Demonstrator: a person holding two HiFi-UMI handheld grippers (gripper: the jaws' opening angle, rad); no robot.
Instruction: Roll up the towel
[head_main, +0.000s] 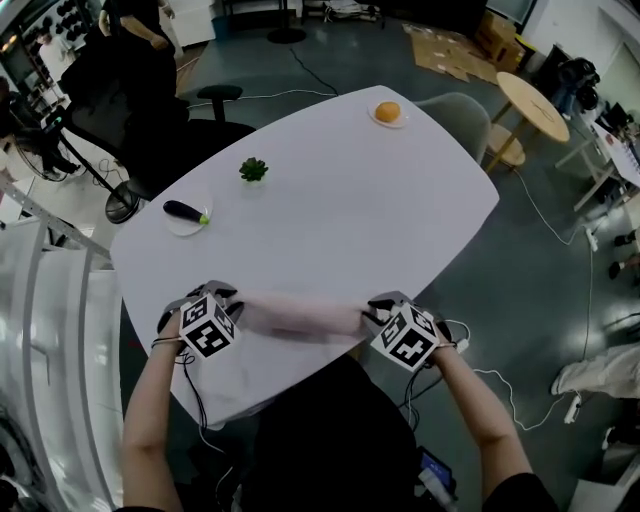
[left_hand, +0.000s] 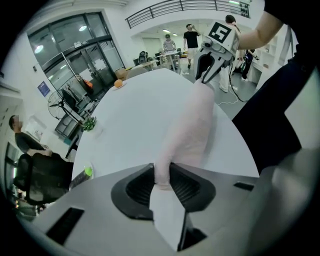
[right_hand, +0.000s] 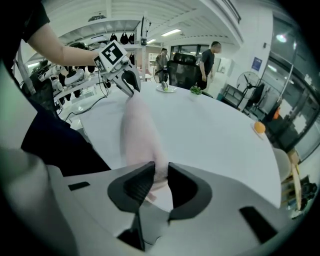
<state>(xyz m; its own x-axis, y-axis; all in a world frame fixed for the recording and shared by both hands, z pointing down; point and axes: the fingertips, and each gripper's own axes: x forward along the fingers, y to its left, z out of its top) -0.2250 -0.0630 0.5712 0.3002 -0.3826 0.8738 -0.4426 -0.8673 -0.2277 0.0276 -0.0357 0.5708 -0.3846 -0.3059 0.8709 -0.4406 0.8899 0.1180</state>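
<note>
Pink towel (head_main: 300, 315) | between left tongs (head_main: 234, 302), right tongs (head_main: 373, 311) | ends pinched

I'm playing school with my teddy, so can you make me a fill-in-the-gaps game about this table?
1. The left hand-held gripper and the right hand-held gripper each pinch one end of the soft rolled ___ towel.
2. The round orange fruit sits on a small ___.
3. The dark long aubergine lies nearest the ___ hand-held gripper.
4. The big rounded table is coloured ___.
Missing words: pink, plate, left, white.
</note>
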